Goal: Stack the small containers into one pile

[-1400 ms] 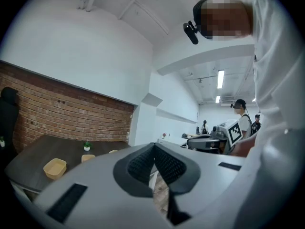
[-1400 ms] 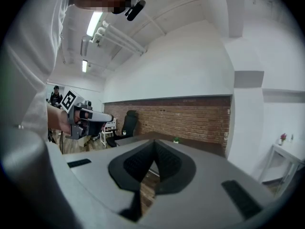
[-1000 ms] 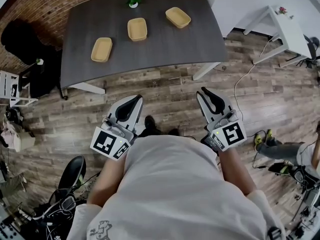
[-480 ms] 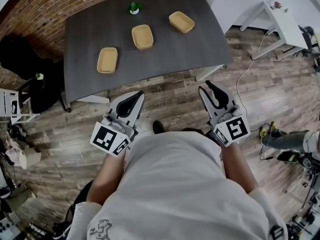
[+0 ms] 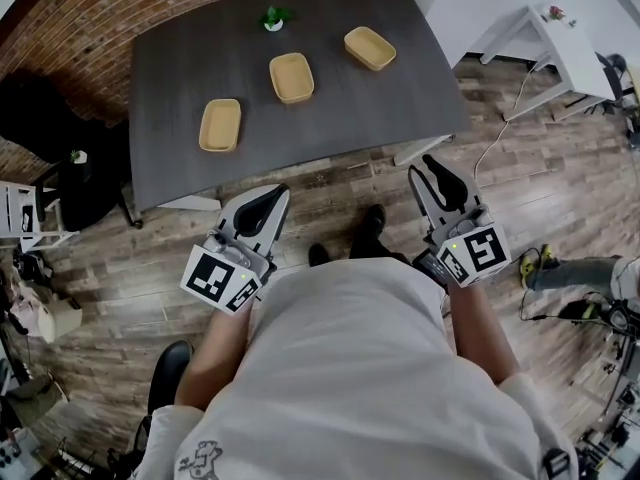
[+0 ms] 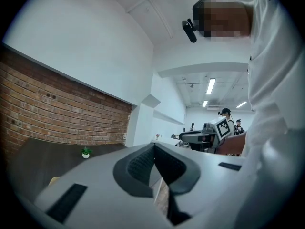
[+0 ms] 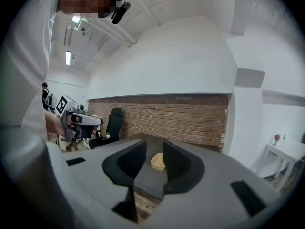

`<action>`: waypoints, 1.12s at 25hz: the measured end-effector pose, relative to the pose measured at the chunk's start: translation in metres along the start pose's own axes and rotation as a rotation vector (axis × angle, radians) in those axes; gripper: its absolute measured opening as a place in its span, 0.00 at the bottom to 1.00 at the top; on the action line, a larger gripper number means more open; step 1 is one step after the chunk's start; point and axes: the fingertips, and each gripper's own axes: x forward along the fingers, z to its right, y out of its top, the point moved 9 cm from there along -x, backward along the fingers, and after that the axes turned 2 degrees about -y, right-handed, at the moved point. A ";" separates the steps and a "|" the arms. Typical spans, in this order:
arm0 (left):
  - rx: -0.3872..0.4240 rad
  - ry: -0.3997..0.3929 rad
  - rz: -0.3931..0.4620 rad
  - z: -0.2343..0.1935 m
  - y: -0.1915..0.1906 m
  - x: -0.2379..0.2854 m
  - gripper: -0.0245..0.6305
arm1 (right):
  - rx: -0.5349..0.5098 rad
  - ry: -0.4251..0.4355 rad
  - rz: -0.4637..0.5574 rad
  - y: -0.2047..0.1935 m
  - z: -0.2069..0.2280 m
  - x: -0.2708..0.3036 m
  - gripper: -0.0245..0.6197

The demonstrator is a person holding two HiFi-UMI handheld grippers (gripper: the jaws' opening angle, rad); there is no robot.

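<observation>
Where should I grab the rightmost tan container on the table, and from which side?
Probably pinch the near long wall of the rightmost container at its rim, coming down from above: it sits upright, open-topped and shallow, so that thin wall is exposed.

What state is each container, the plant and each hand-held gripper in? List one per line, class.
Left container: empty, upright, unstacked.
Middle container: empty, upright, unstacked.
Right container: empty, upright, unstacked.
Potted plant: upright.
Left hand-held gripper: jaws shut, empty.
Right hand-held gripper: jaws open, just been opening, nothing between them.
</observation>
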 end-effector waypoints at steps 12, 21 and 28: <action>0.007 0.057 -0.002 -0.022 0.006 0.028 0.05 | -0.014 0.073 0.021 0.005 0.034 0.047 0.22; -0.016 0.120 -0.038 -0.041 0.006 0.087 0.05 | -0.001 0.130 -0.011 -0.004 0.104 0.090 0.23; -0.033 0.155 -0.061 -0.045 0.010 0.148 0.05 | 0.010 0.173 -0.029 -0.010 0.164 0.112 0.24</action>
